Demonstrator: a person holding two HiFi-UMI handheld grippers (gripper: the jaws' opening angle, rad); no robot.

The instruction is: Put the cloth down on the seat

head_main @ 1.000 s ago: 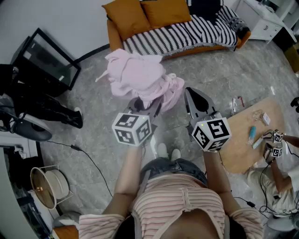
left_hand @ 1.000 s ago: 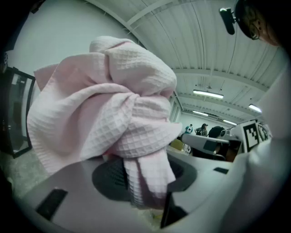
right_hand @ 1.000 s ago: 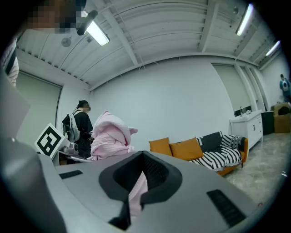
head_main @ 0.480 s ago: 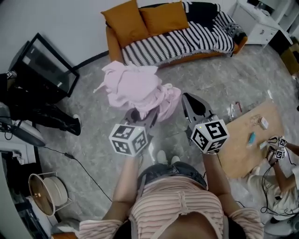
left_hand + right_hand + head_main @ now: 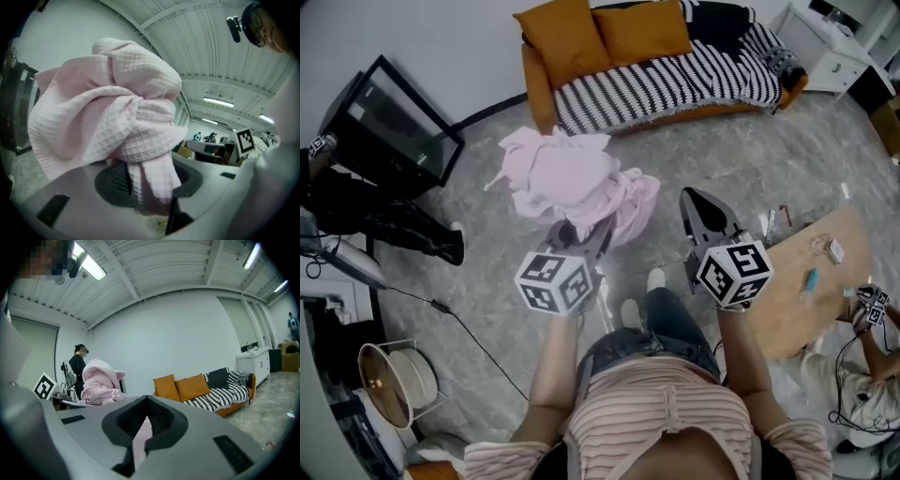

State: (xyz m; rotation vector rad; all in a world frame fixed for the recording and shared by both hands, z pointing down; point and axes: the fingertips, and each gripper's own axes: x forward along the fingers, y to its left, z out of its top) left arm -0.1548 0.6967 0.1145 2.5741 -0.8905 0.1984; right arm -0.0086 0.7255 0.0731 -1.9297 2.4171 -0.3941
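A bunched pink waffle cloth [image 5: 567, 178] hangs in the air over the grey floor, and my left gripper [image 5: 586, 232] is shut on its lower folds. In the left gripper view the cloth [image 5: 112, 108] fills the picture and a strip of it runs down between the pads of the left gripper [image 5: 145, 187]. My right gripper [image 5: 698, 202] is to the right of the cloth and apart from it, jaws together and holding nothing. The orange sofa [image 5: 544, 70], its seat under a striped throw [image 5: 675, 80], stands ahead across the floor. From the right gripper [image 5: 147, 401] the sofa [image 5: 206, 390] lies ahead to the right.
A black framed screen [image 5: 394, 122] leans at the left. At the right is a low wooden table [image 5: 806, 291] with small items, and a seated person's hands [image 5: 872, 307] beside it. A white cabinet [image 5: 830, 42] stands at the back right. Cables cross the floor at the left.
The person has stepped one foot forward towards the sofa. The cloth stays in the left gripper and both grippers keep their pose.
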